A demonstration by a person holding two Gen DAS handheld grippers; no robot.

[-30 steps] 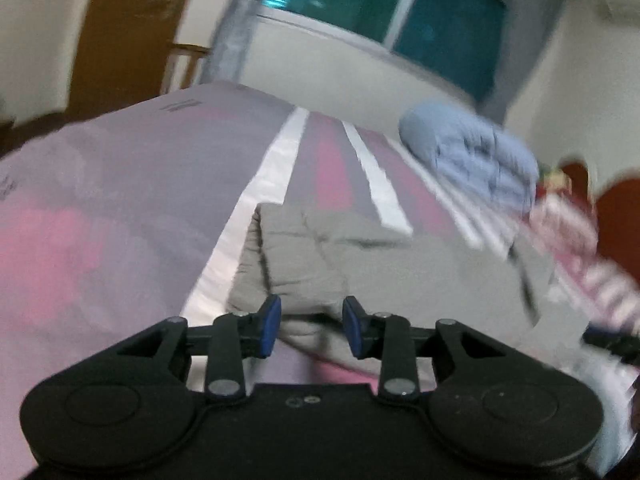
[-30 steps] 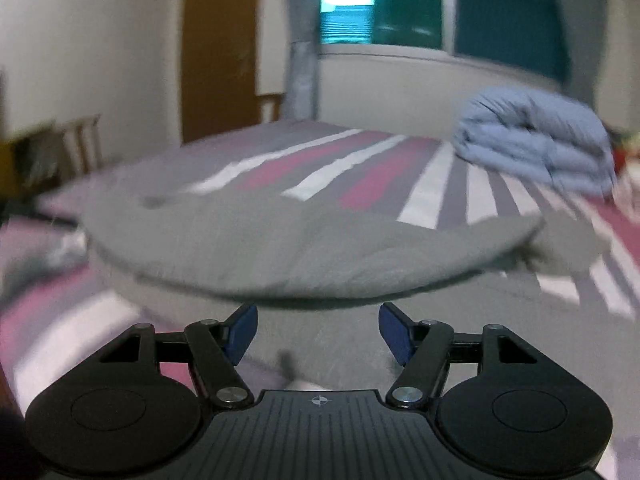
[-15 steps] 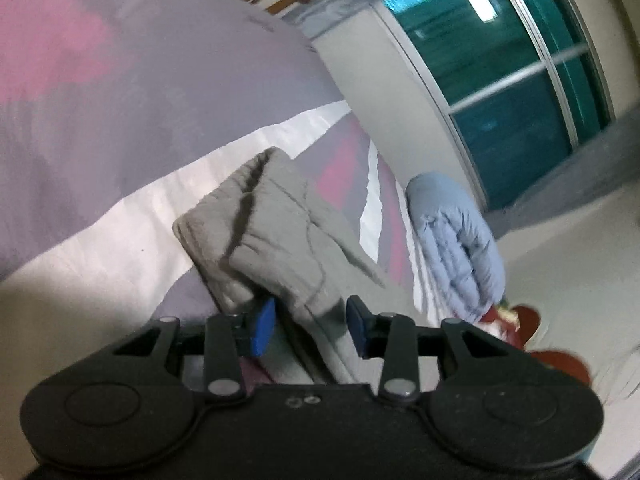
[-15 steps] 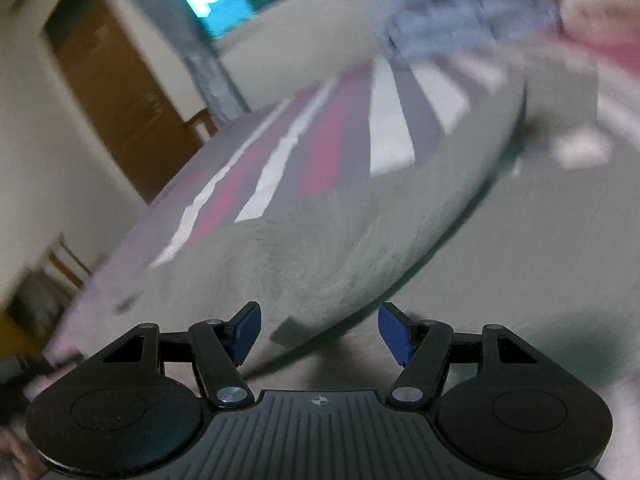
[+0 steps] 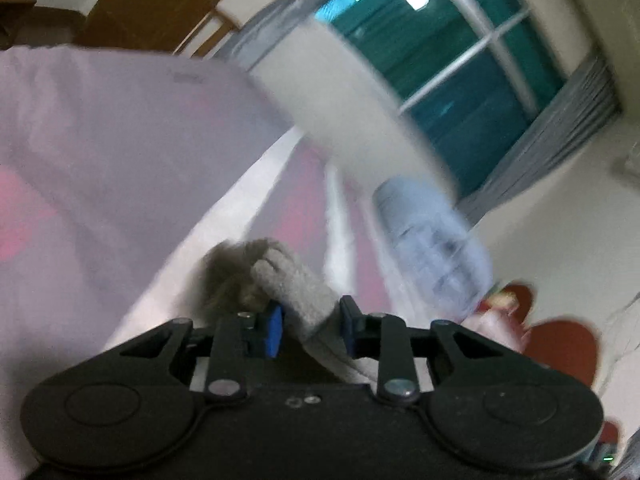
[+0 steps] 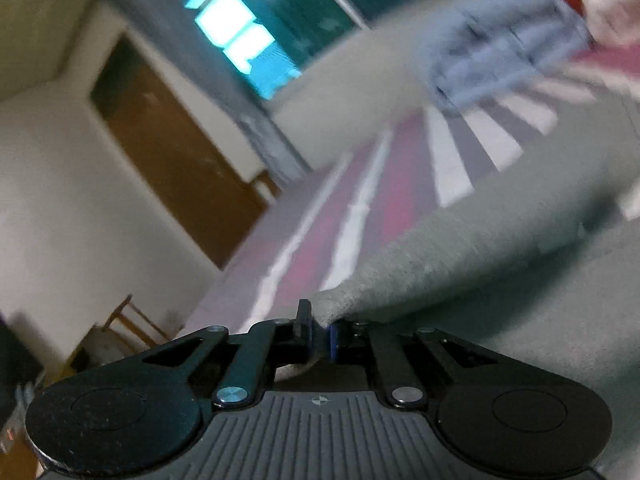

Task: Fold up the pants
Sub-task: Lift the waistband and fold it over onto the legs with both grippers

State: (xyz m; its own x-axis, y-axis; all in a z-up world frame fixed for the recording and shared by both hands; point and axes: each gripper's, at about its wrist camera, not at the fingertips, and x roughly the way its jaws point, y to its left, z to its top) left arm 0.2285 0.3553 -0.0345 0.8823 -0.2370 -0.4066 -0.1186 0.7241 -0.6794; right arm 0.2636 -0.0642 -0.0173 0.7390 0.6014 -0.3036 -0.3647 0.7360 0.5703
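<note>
Grey pants (image 6: pixel 480 264) lie on a bed with a pink, grey and white striped cover (image 5: pixel 120 168). In the right wrist view my right gripper (image 6: pixel 319 334) is shut on an edge of the pants, the cloth stretching away to the right. In the left wrist view my left gripper (image 5: pixel 310 328) has a bunched fold of the pants (image 5: pixel 292 284) between its blue pads (image 5: pixel 274 330), the jaws still a little apart around the cloth. Both views are motion-blurred and tilted.
A folded blue quilt (image 5: pixel 432 244) lies at the far side of the bed, also in the right wrist view (image 6: pixel 500 48). A teal window with grey curtains (image 5: pixel 460 60), a brown door (image 6: pixel 172 152) and a wooden chair (image 6: pixel 128 324) stand beyond the bed.
Both grippers have closed in on the pants: the right jaws went from wide open to shut on the edge, and the left jaws narrowed around a fold. Both cameras have tilted sharply.
</note>
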